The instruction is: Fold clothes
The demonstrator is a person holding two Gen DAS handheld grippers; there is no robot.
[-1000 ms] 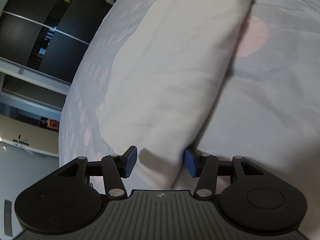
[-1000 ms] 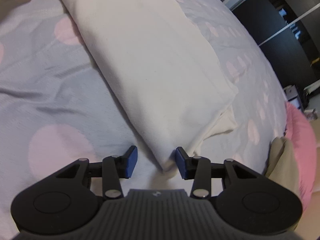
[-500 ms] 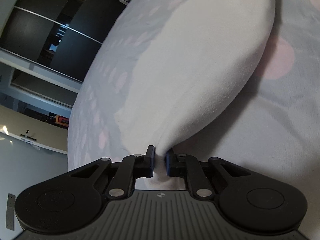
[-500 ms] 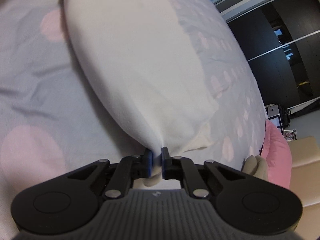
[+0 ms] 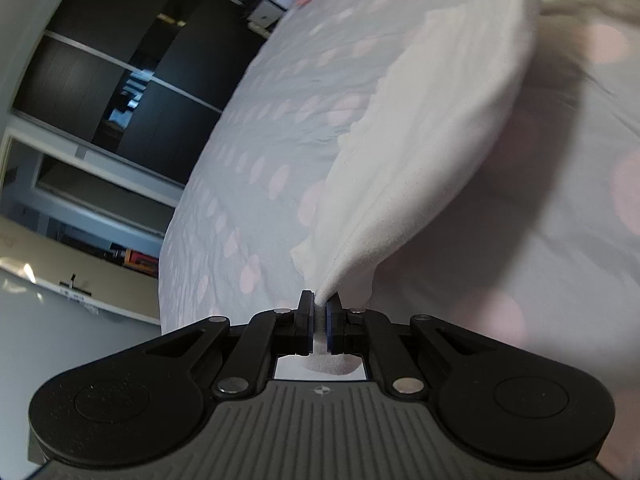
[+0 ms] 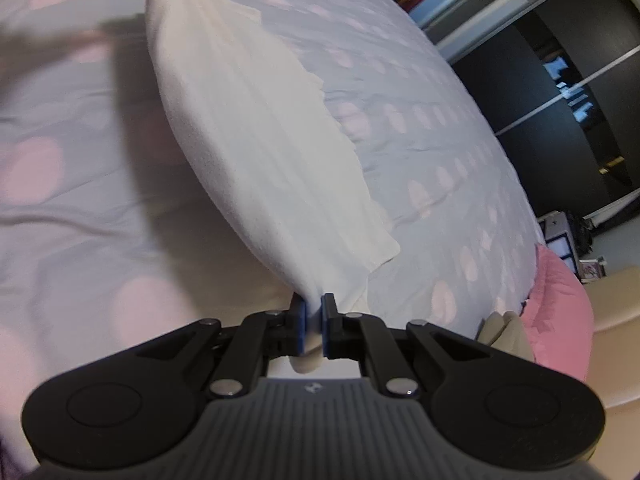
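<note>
**Step in hand (judged):** a lift-and-carry of one end of the garment, both corners pinched. To do it well: keep both pairs of tongs level with each other and the edge between them taut, so the cloth hangs without a twist; carry the held edge over the part ahead of the tongs and lay it down square on the far edge; let go only once the cloth rests flat. Uneven height would skew the fold.

**Left tongs** [image 5: 319,312]: closed tight on a corner of the cloth; a small tuft pokes out behind the pads.

**Right tongs** [image 6: 313,314]: likewise clamped on a corner, tuft showing behind.

**Garment** [image 5: 432,152]: cream-white, soft, matte knit; already doubled, with layered edges showing on one side. It rises from each pinch and fans out ahead of the tongs, drawn into fine tension ridges, casting a shadow below.

**Bed** [image 6: 400,92]: pale grey-blue cover with pink dots, lying beneath and beyond the tongs.
</note>
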